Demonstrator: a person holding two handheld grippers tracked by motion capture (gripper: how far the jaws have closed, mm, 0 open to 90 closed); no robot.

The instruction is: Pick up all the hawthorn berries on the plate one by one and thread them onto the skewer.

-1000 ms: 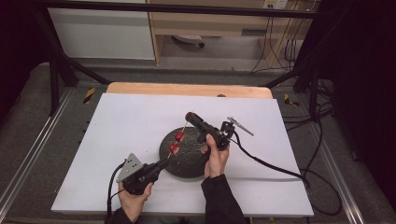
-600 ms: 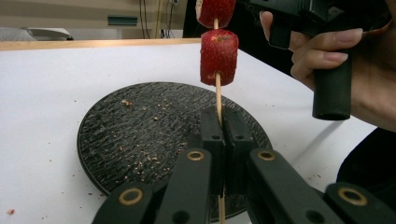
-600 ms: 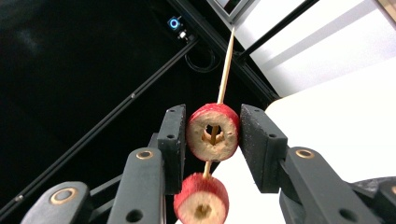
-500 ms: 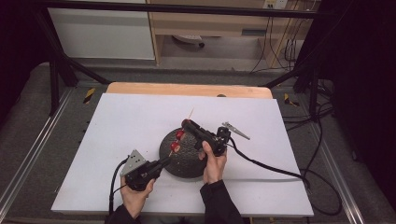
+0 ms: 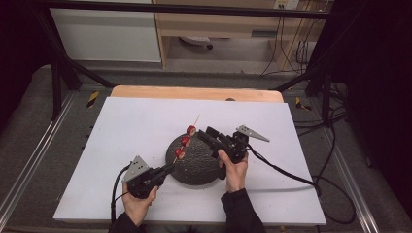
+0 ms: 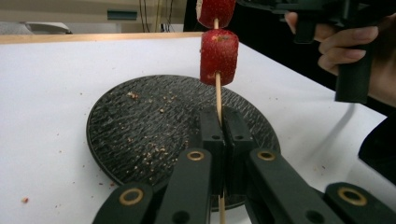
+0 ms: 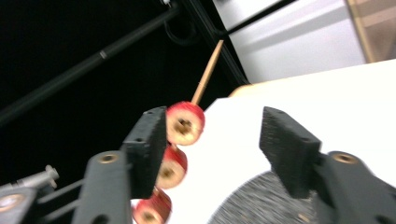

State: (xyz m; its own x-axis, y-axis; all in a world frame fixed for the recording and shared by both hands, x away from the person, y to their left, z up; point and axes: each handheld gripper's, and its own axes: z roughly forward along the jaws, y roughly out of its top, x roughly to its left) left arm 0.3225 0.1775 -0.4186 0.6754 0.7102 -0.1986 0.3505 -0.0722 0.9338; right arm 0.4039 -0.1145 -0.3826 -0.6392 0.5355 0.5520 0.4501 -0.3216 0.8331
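**Skewer of red slices held over the dark plate**

In the high view, we see the left tool (image 5: 165, 170) at the lower middle of the frame, clamped on the bottom end of a wooden skewer (image 5: 196, 119) that slants up and to the right over a dark round plate (image 5: 199, 167). Three red slices (image 5: 185, 141) sit on the stick, spaced along it. The right tool (image 5: 206, 133) comes in from the right of centre, its tips just beside the topmost slice. The plate rests on the white worktop (image 5: 121, 126).

In the left gripper view, our left tool (image 6: 224, 133) has its jaws pressed together on the skewer (image 6: 217, 93), which rises straight up the middle of the frame. A red slice (image 6: 219, 57) sits on it above the plate (image 6: 140, 126), with another slice at the top edge. A hand on the right tool shows at the upper right.

In the right gripper view, the right tool (image 7: 215, 140) has just been opening its jaws; they stand apart. The top slice (image 7: 185, 123) lies against the inner face of the left jaw, clear of the other. The skewer (image 7: 208, 74) tip points toward the upper middle.
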